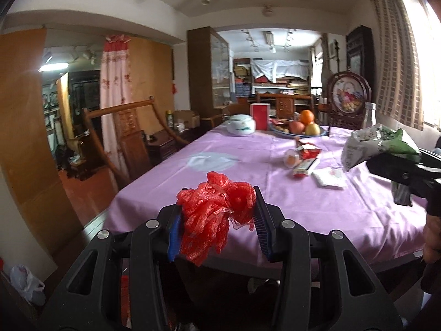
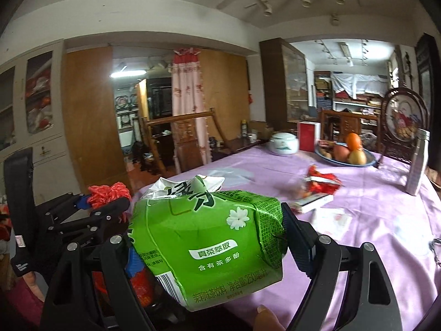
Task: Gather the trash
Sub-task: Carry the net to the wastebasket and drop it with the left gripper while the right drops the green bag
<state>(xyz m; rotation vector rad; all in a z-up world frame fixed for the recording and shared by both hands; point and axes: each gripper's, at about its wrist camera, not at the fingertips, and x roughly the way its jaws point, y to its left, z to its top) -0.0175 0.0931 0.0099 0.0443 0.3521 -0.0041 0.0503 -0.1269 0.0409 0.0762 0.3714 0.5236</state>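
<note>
Both claws are full: left gripper (image 1: 217,220) clamps the red plastic bag (image 1: 215,215), right gripper (image 2: 209,251) pinches the green carton (image 2: 209,245). Remaining wrappers (image 2: 321,183) lie toward the tabletop's (image 1: 171,182) far right edge, nearer my right hand.

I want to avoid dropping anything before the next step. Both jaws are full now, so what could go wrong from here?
1. The crumpled red plastic mesh bag hangs loose below the left gripper; a loose fold could slip out or snag.
2. The crushed green paper drink carton in the right gripper is torn open at the top, so leftover liquid, if any, might drip on the purple tablecloth.
3. The red snack wrapper is still on the table, and no gripper is free.
</note>
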